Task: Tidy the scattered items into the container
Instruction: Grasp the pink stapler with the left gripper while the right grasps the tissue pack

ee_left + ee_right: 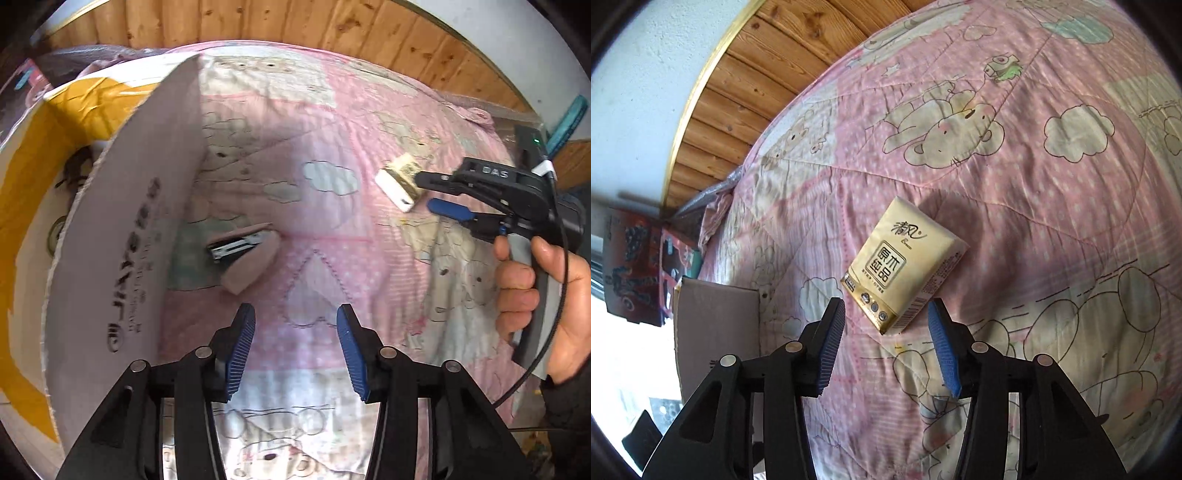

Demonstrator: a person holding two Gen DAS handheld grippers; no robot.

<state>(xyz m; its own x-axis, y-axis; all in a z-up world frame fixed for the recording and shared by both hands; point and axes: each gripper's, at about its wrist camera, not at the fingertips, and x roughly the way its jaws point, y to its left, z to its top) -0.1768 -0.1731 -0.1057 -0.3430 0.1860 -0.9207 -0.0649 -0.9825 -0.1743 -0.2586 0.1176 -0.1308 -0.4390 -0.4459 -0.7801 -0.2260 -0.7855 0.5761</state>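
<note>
The right hand-held gripper (886,339) is open, with its jaws spread and nothing between them. The tissue pack (905,267) lies directly ahead of it on the bed quilt (1052,221). The near end of the pack sits just beyond the fingertips and falls within the span of the gap. The long axis of the pack runs forward and away from the right hand-held gripper, tilted slightly to the left at the far end. A straight advance appears sufficient to bring the pads to the two long sides.

The pack is a soft rectangular packet. It is pale yellow, with a gold band at the near end and printed characters on the top face. It lies flat, label up.

The left hand-held gripper (295,343) is also open and empty. It is well apart from the tissue pack (400,182), which lies far ahead and to its right, so the right one is clearly nearer. A stapler (245,254) lies ahead and slightly left of the left hand-held gripper, near the cardboard box (122,258). The box stands at its left, with a flap raised beside the stapler.
</note>
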